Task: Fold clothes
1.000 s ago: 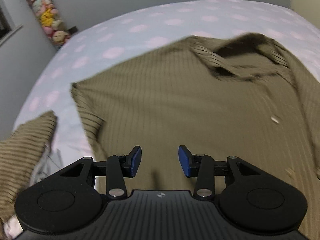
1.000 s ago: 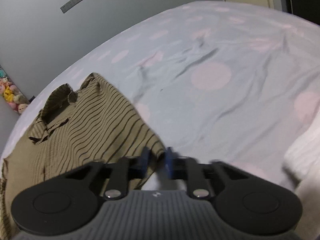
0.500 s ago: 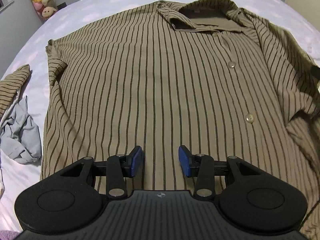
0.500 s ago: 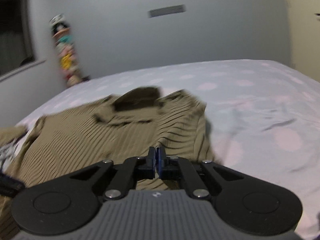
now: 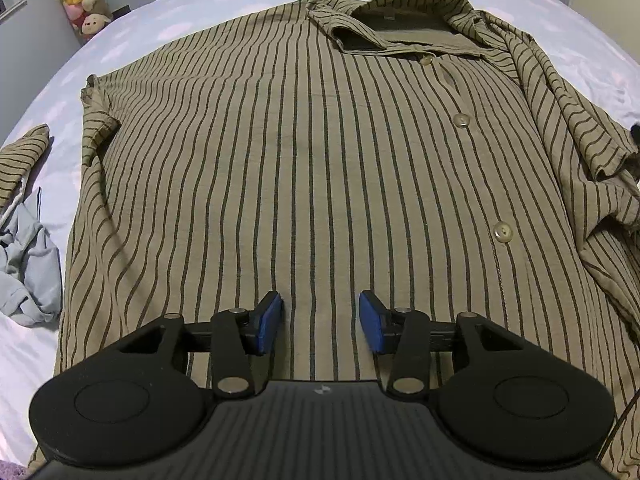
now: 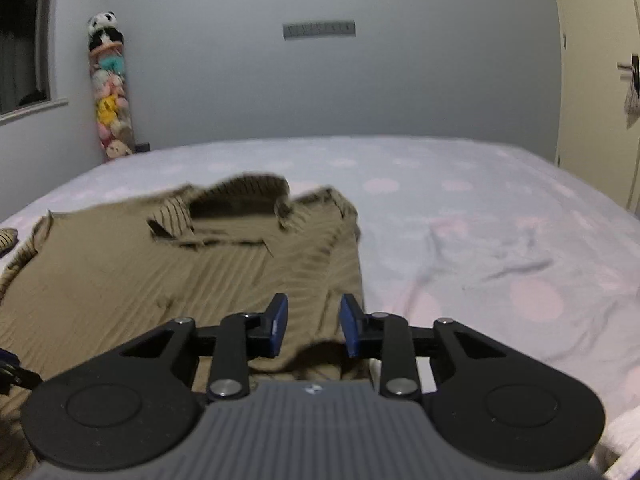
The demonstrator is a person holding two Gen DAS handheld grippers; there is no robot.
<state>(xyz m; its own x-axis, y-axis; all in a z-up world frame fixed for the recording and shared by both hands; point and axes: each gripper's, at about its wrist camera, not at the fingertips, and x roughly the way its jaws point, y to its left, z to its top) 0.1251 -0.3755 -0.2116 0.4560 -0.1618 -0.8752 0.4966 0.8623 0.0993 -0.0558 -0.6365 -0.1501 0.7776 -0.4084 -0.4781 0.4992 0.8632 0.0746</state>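
Note:
An olive shirt with dark stripes (image 5: 320, 152) lies spread, buttons up, on the bed, collar at the far end. Its right sleeve (image 5: 576, 128) is folded in over the body. My left gripper (image 5: 320, 318) is open and empty just above the shirt's lower middle. In the right wrist view the same shirt (image 6: 160, 272) lies to the left, blurred. My right gripper (image 6: 314, 322) is open over the shirt's right edge, with fabric below the fingers but not held.
The bed has a pale sheet with pink dots (image 6: 500, 248). A crumpled light blue garment (image 5: 28, 264) and another striped piece (image 5: 20, 160) lie left of the shirt. A column of plush toys (image 6: 110, 92) stands by the far wall. A white textured cloth (image 6: 624, 440) lies at the near right.
My right gripper has opened and let go of the shirt's sleeve, which now lies folded over the body. My left gripper stays open, with the shirt slightly nearer in its view.

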